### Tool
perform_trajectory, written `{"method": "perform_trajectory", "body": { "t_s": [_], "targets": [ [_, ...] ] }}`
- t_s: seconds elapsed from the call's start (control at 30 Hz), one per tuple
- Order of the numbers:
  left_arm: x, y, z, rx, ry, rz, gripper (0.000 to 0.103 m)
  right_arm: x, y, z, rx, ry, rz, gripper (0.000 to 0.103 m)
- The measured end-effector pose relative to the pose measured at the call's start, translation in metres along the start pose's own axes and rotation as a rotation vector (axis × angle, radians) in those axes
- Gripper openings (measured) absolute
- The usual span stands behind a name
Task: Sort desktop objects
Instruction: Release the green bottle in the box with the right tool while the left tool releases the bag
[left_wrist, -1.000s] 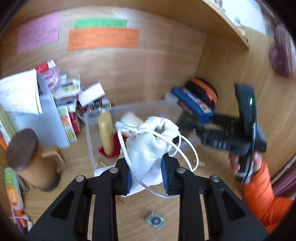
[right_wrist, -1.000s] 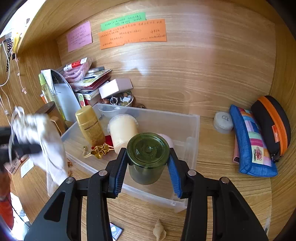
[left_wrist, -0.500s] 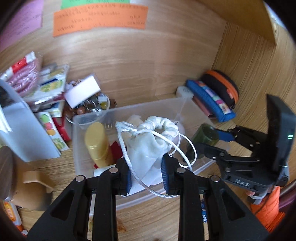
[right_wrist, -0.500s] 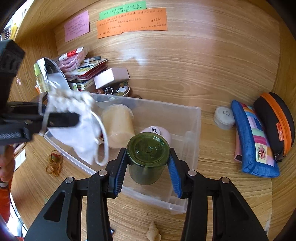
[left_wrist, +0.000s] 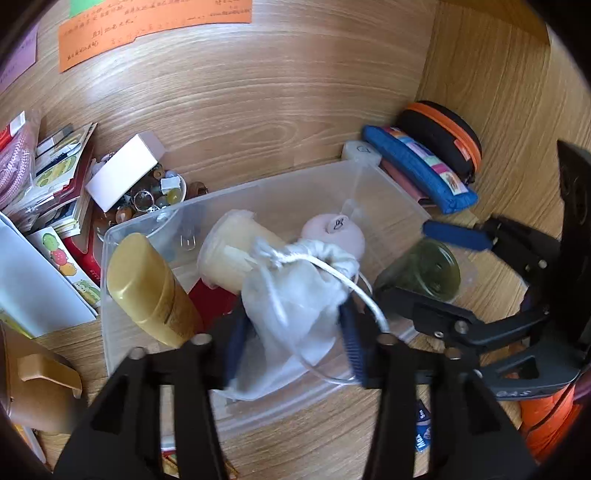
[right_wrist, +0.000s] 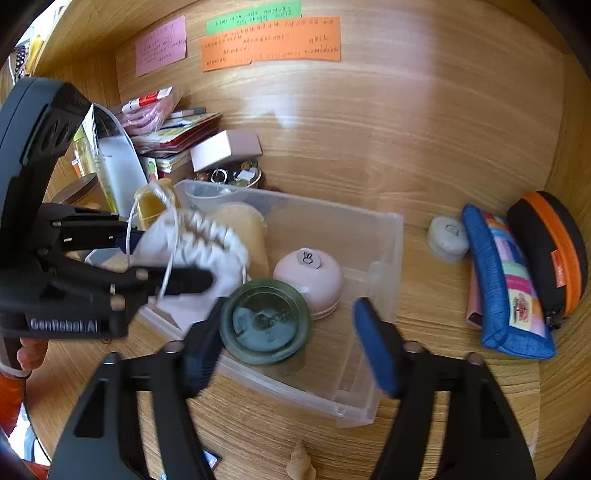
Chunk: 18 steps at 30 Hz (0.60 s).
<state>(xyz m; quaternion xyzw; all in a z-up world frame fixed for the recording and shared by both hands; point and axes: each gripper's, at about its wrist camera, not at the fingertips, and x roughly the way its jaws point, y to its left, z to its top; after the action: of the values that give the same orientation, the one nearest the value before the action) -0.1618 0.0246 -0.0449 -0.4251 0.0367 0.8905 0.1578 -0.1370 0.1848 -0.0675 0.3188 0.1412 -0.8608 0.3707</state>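
Over a clear bin (left_wrist: 258, 192), the left gripper (left_wrist: 295, 343) opens around a soft, light drawstring pouch (left_wrist: 295, 291), seemingly released. The right gripper (right_wrist: 291, 343) opens off a hard green jar (right_wrist: 264, 321), best taken by its sides.

The black left gripper (left_wrist: 291, 339) tilts downward at lower centre, its jaws opening. The black right gripper (right_wrist: 288, 339) does likewise, jaws opening.

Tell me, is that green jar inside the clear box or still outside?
Inside. The green jar stands upright within the clear box walls, beside the pink round case.
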Motion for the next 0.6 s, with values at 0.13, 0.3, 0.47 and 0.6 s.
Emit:
{"method": "perform_trajectory", "body": {
  "t_s": [0.13, 0.3, 0.47, 0.6],
  "targets": [
    [-0.003, -0.005, -0.004, 0.035, 0.009, 0.044, 0.065, -0.005, 0.001, 0.000, -0.008, -0.022, -0.004, 0.075],
    [-0.015, -0.003, -0.008, 0.040, 0.013, 0.056, 0.075, -0.013, 0.000, -0.001, -0.005, -0.047, 0.007, 0.077],
    [-0.031, 0.001, -0.016, 0.055, 0.011, 0.076, 0.081, -0.019, -0.005, -0.002, 0.017, -0.070, 0.034, 0.081],
    [-0.036, 0.001, -0.022, 0.071, 0.023, 0.114, 0.082, -0.022, -0.006, -0.002, 0.029, -0.079, 0.048, 0.081]
  ]
}}
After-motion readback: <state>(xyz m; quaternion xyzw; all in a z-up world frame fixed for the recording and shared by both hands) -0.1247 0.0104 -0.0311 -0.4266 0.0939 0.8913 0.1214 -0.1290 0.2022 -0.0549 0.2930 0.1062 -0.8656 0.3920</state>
